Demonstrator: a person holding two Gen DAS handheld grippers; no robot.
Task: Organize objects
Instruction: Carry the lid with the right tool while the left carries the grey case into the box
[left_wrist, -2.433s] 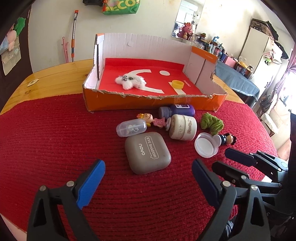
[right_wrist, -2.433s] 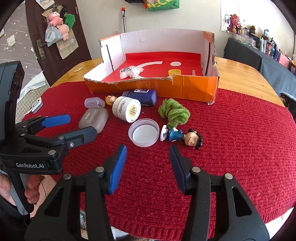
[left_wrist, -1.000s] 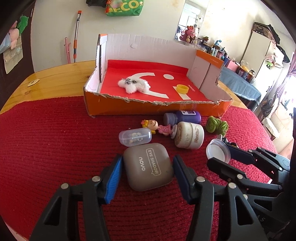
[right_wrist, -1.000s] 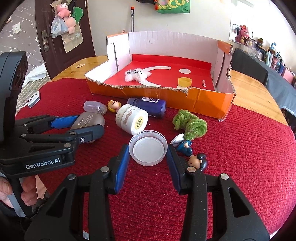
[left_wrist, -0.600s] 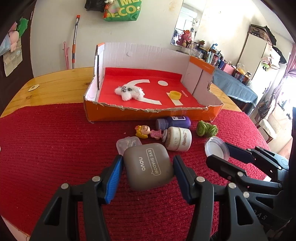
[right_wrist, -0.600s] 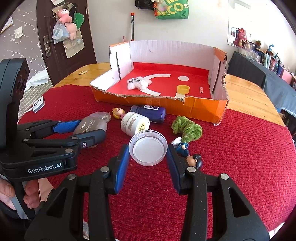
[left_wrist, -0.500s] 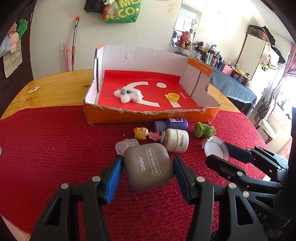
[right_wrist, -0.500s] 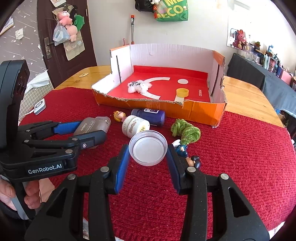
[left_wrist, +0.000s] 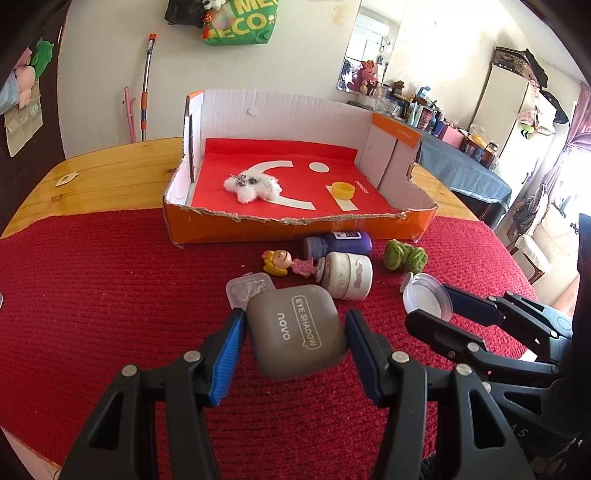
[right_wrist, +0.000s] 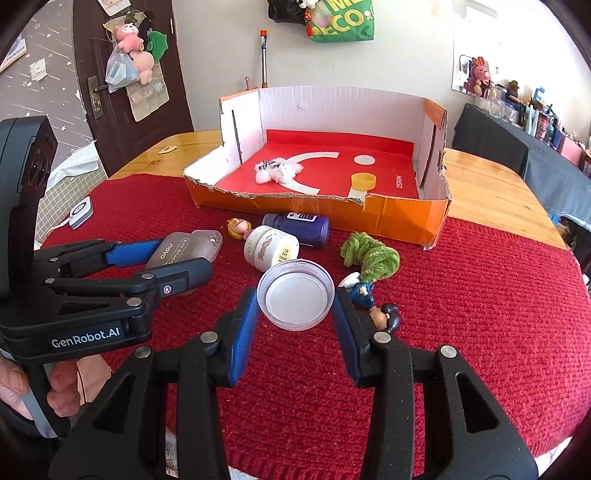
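Left tool (left_wrist: 295, 328) clamped on a grey rounded-square eyeshadow case (left_wrist: 297, 330), lid printed "novo" and "EYE SHADOW", matte, slightly scuffed; it looks lifted clear of the cloth, tilted toward the camera. Right tool (right_wrist: 295, 301) clamped on a round clear plastic lid (right_wrist: 296, 294), ribbed rim, flat frosted face toward the camera, also off the cloth.

Loose on the red knitted cloth (left_wrist: 92, 295), in front of the box: small clear capsule box (left_wrist: 250, 290) just behind the case, blonde doll figure (left_wrist: 282, 263), purple bottle (left_wrist: 338, 243) on its side, cream jar (left_wrist: 347, 275) on its side touching the bottle, green knit piece (left_wrist: 404, 256), dark-haired boy figure (right_wrist: 373, 302) lying just right of the right tool.

Orange cardboard box (left_wrist: 295, 230), torn front edge, white inner walls, red floor with white shapes. Inside: white fluffy toy (left_wrist: 253, 184) left of centre, yellow cap (left_wrist: 343, 190) to the right.

Cloth covers the near part of a round wooden tabletop (left_wrist: 110, 173). Room: pale wall, green bag (left_wrist: 240, 22) hanging, mop handle (left_wrist: 147, 81), dark door (right_wrist: 125, 85) with plush toys, cluttered side counter (left_wrist: 461, 162) at right. Person's hand (right_wrist: 22, 384) grips the left tool's handle.
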